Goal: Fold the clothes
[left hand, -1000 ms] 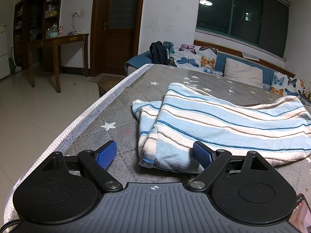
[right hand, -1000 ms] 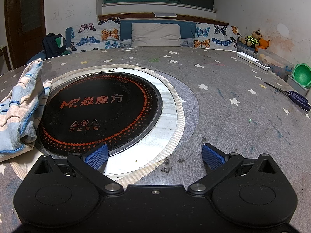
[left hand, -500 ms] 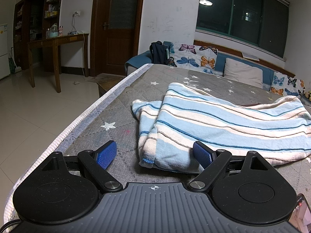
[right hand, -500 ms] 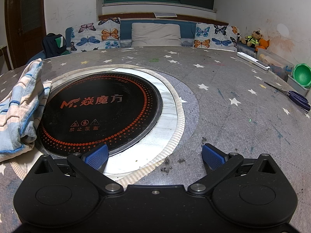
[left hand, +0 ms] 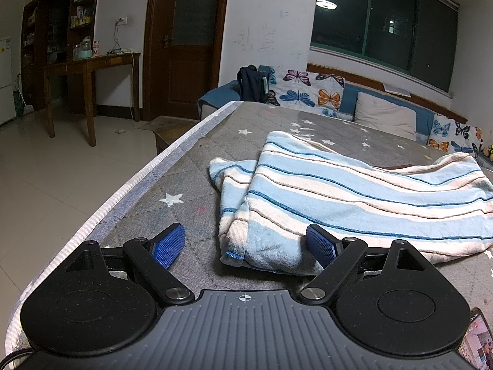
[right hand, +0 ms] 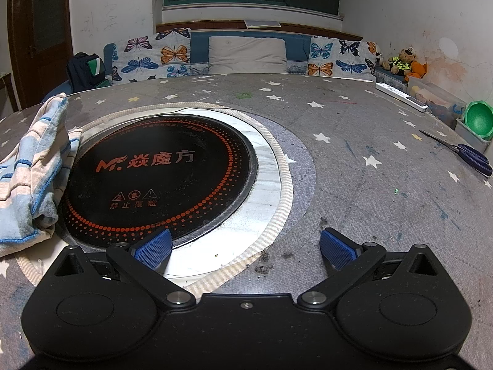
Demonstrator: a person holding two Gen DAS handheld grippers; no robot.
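A folded blue, white and peach striped garment [left hand: 354, 197] lies on the grey star-print table cover [left hand: 191, 185]. My left gripper [left hand: 245, 245] is open low over the table, its near folded corner lying between the fingers; the right pad [left hand: 320, 245] touches the cloth edge. In the right wrist view the same garment [right hand: 34, 172] lies at the far left, partly over the rim of a round black induction plate [right hand: 160, 178]. My right gripper [right hand: 245, 248] is open and empty over the plate's near rim, apart from the garment.
The table's left edge [left hand: 129, 191] drops to a tiled floor. Blue scissors [right hand: 471, 154], a white power strip [right hand: 400, 95] and a green bowl [right hand: 477, 120] lie at the right side. A bench with butterfly cushions [right hand: 246, 52] runs behind the table.
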